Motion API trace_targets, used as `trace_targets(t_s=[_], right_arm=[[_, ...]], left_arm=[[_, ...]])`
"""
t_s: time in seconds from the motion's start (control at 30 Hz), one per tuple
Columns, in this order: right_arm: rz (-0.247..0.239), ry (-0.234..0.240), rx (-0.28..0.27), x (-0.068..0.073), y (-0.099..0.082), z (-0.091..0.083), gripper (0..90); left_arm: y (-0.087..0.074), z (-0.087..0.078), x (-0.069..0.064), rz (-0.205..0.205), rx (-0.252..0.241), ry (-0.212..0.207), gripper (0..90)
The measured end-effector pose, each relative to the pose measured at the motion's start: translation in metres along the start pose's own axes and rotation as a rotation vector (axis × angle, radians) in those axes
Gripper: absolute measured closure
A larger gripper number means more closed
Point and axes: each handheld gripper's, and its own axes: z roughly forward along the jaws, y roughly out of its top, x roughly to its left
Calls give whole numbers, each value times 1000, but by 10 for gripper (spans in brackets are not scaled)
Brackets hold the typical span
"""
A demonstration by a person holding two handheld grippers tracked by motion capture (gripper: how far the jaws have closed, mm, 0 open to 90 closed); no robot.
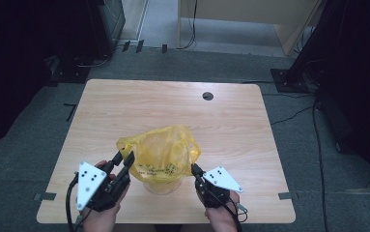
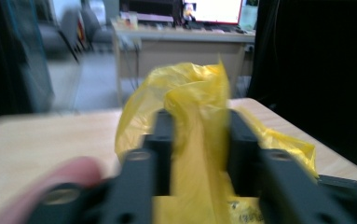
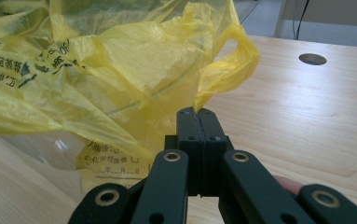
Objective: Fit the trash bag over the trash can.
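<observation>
High view: yellow plastic bag (image 1: 161, 152), draped over a clear container (image 1: 162, 186) near the counter (image 1: 231, 125) front edge, sits between both tools. Left hand-held gripper (image 1: 123, 159) straddles a bag fold, jaws parted; right hand-held gripper (image 1: 195, 170) pinches the bag's right handle loop, jaws together.

L gripper (image 1: 125, 158) sits at the near-left, its 2 jaws parted, angled up-right. R gripper (image 1: 195, 169) at near-right has jaws pressed together. Both hands low at the near edge.

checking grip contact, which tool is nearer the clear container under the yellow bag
Left. The left tool sits against the bag beside the clear container; the right tool pinches a bag edge slightly farther out.
</observation>
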Motion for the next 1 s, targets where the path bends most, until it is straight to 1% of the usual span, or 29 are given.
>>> trace_targets(t_s=[0.03, 0.07, 0.1, 0.13, 0.17, 0.2, 0.23, 0.27, 0.3, 0.33, 0.37, 0.4, 0.43, 0.47, 0.5, 0.53, 0.57, 0.6, 0.63, 0.67, 0.7, 0.73, 0.77, 0.8, 0.83, 0.87, 0.9, 1.0], right_arm=[[0, 0, 0, 0, 0, 0, 900], [-5, 1, 7, 0, -1, 0, 900], [-11, 3, 14, 0, -2, 1, 900], [-20, 6, 34, 2, -6, 3, 900], [-22, 5, 42, 2, -7, 4, 900], [-24, 6, 50, 3, -9, 6, 900], [-24, 6, 50, 3, -9, 6, 900], [-27, 8, 73, 4, -12, 10, 900], [-31, 9, 77, 4, -13, 11, 900], [-31, 9, 77, 4, -13, 11, 900], [-38, 15, 94, 6, -15, 15, 900], [-40, 18, 98, 6, -16, 16, 900], [-39, 23, 102, 7, -17, 18, 900], [-39, 23, 102, 7, -17, 18, 900], [-40, 26, 107, 8, -18, 19, 900], [-52, 26, 113, 10, -19, 20, 900], [-58, 26, 118, 11, -20, 21, 900], [-58, 26, 118, 11, -20, 21, 900], [-65, 23, 120, 11, -20, 21, 900], [-71, 15, 137, 10, -23, 23, 900], [-71, 15, 137, 10, -23, 23, 900], [-63, 9, 157, 6, -28, 28, 900], [-63, 9, 157, 6, -28, 28, 900], [-44, 12, 175, 2, -33, 33, 900], [-47, 8, 182, 1, -34, 35, 900], [-53, 1, 192, 0, -36, 37, 900], [-54, -5, 204, -2, -38, 40, 900], [-32, 8, 236, -7, -46, 49, 900]], left_arm=[[0, 0, 0, 0, 0, 0, 842], [-4, 1, 8, -36, 19, -7, 842], [-8, 2, 16, -72, 42, -16, 863], [-19, 4, 31, -124, 92, -37, 885], [-19, 4, 31, -124, 92, -37, 889], [-32, 9, 42, -144, 145, -37, 891], [-32, 9, 42, -144, 145, -37, 894], [-46, 14, 49, -140, 192, -26, 896], [-52, 18, 52, -142, 221, -36, 897], [-52, 18, 52, -142, 221, -36, 898], [-59, 23, 55, -138, 256, -49, 898], [-68, 30, 58, -161, 298, -90, 898], [-72, 35, 58, -165, 318, -106, 899], [-72, 35, 58, -165, 318, -106, 899], [-76, 39, 57, -169, 337, -124, 899], [-78, 42, 56, -172, 354, -142, 899], [-82, 44, 55, -152, 376, -143, 899], [-82, 44, 55, -152, 376, -143, 900], [-84, 46, 57, -147, 396, -151, 900], [-87, 47, 61, -151, 417, -144, 900], [-87, 47, 61, -151, 417, -144, 900], [-91, 49, 67, -156, 420, -119, 900], [-91, 49, 67, -156, 420, -119, 900], [-93, 52, 72, -135, 414, -78, 900], [-93, 52, 72, -135, 414, -78, 900], [-95, 56, 78, -112, 418, -42, 900], [-96, 59, 81, -121, 429, -44, 900], [-100, 71, 84, -96, 450, -31, 900]])
